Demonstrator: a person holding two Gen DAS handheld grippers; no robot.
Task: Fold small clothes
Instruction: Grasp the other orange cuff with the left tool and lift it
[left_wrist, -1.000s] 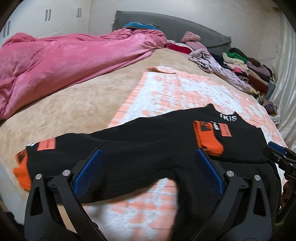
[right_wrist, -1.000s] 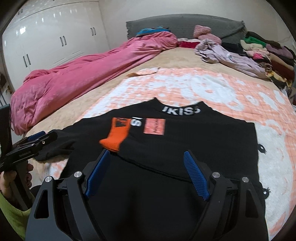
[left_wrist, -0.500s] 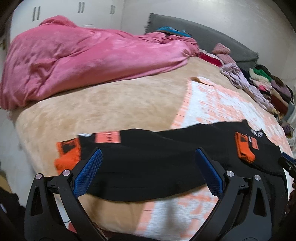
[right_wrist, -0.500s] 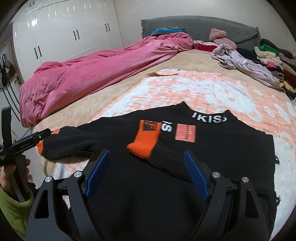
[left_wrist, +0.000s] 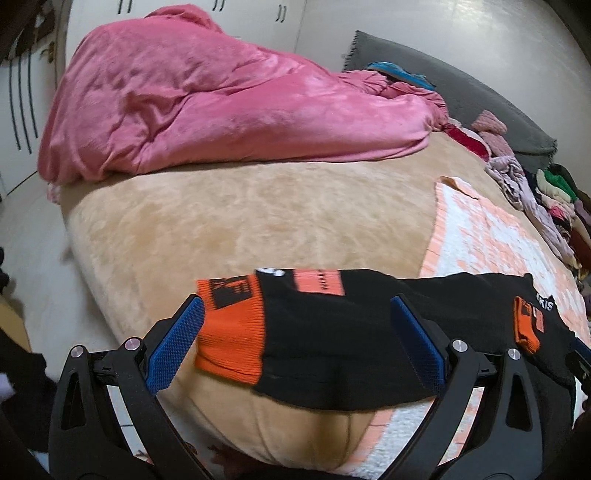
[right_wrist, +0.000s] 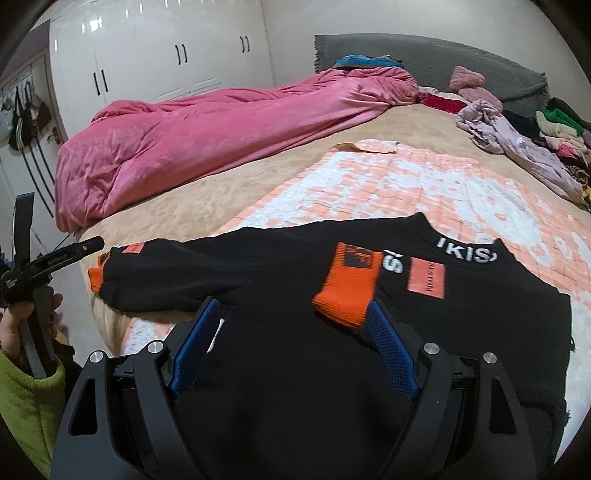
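Note:
A black sweater (right_wrist: 424, 314) with orange cuffs lies face up on a pink-and-white mat (right_wrist: 406, 192) on the bed. One sleeve is folded across the chest, its orange cuff (right_wrist: 349, 284) near the collar. The other sleeve stretches left; its orange cuff (left_wrist: 232, 332) lies at the bed's corner. My left gripper (left_wrist: 295, 332) is open, its fingers either side of that cuff and sleeve, just above them. My right gripper (right_wrist: 291, 332) is open over the sweater's lower body. The left gripper also shows in the right wrist view (right_wrist: 55, 258).
A pink duvet (left_wrist: 221, 103) is heaped along the far left of the tan bed cover (left_wrist: 258, 214). Loose and stacked clothes (right_wrist: 535, 140) line the right side by the grey headboard (right_wrist: 443, 59). White wardrobes (right_wrist: 166, 62) stand behind. The bed's edge is right below the left cuff.
My left gripper has swung left along the outstretched sleeve to its orange cuff at the bed's corner. My right gripper has shifted slightly left and stays open. The sweater has not moved.

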